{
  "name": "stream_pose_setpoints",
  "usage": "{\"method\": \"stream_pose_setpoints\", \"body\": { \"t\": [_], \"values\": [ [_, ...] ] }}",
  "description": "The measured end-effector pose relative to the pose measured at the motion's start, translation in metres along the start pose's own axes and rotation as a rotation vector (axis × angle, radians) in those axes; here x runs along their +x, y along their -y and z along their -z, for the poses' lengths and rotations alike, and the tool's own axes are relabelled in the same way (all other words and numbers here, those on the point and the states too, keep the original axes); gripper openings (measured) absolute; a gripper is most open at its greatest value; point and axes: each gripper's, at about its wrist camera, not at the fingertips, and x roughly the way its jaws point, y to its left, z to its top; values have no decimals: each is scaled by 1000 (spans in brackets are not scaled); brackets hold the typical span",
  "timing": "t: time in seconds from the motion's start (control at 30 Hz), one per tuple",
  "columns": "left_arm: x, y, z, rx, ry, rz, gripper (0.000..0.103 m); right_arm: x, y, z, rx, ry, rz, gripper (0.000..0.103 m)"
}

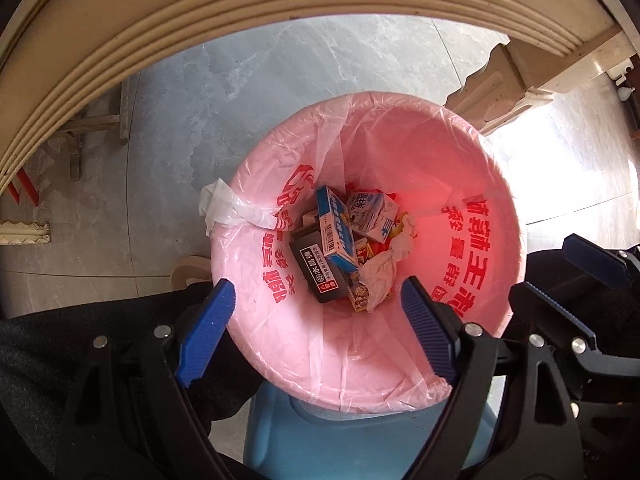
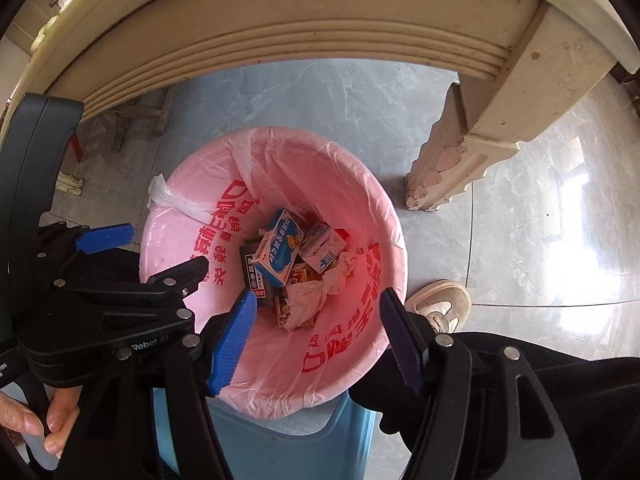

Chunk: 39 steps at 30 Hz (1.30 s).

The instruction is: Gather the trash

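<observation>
A blue bin [image 1: 276,440] lined with a pink bag [image 1: 452,152] printed in red stands on the floor below both grippers. Inside lie a blue-and-white box [image 1: 336,228], a milk carton [image 1: 374,216], a black box [image 1: 320,272] and crumpled tissue [image 1: 380,272]. My left gripper [image 1: 318,330] hangs open over the near rim, nothing between its blue pads. In the right wrist view the same box [image 2: 280,252], carton [image 2: 324,250] and tissue [image 2: 308,300] show. My right gripper [image 2: 319,342] is open and empty above the bag [image 2: 340,184]. Each gripper appears in the other's view, right [image 1: 568,284] and left [image 2: 140,256].
A cream table edge [image 1: 240,12] arches over the top, with its carved leg [image 2: 452,160] right of the bin. A person's shoe [image 2: 440,304] and dark trouser leg [image 2: 560,400] sit beside the bin on grey tiles [image 1: 320,60]. A hand [image 2: 36,420] grips the left tool.
</observation>
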Motion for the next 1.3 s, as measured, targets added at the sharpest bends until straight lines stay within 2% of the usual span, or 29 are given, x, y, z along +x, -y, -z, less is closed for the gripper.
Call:
{"method": "stream_pose_setpoints", "body": {
  "t": [0.17, 0.33, 0.57, 0.73, 0.9, 1.07, 1.17, 1.3],
  "values": [
    [-43, 6, 14, -48, 118, 8, 83, -48, 0, 11, 15, 113, 22, 64],
    [-94, 13, 31, -91, 264, -2, 83, -103, -3, 23, 7, 272, 91, 76],
    [-165, 17, 50, -136, 457, -11, 83, -176, -12, 39, -5, 490, 149, 80],
    [-215, 16, 62, -170, 592, -20, 83, -226, -20, 49, -7, 643, 202, 94],
    [-266, 21, 78, -179, 743, -80, 83, -276, -31, 60, -3, 777, 218, 96],
    [-308, 27, 95, -178, 857, -117, 83, -317, -41, 75, 7, 873, 270, 96],
    [-327, 30, 105, -175, 906, -143, 90, -338, -45, 85, 18, 910, 288, 96],
    [-348, 33, 116, -169, 959, -146, 93, -361, -48, 99, 29, 954, 293, 96]
  ]
}}
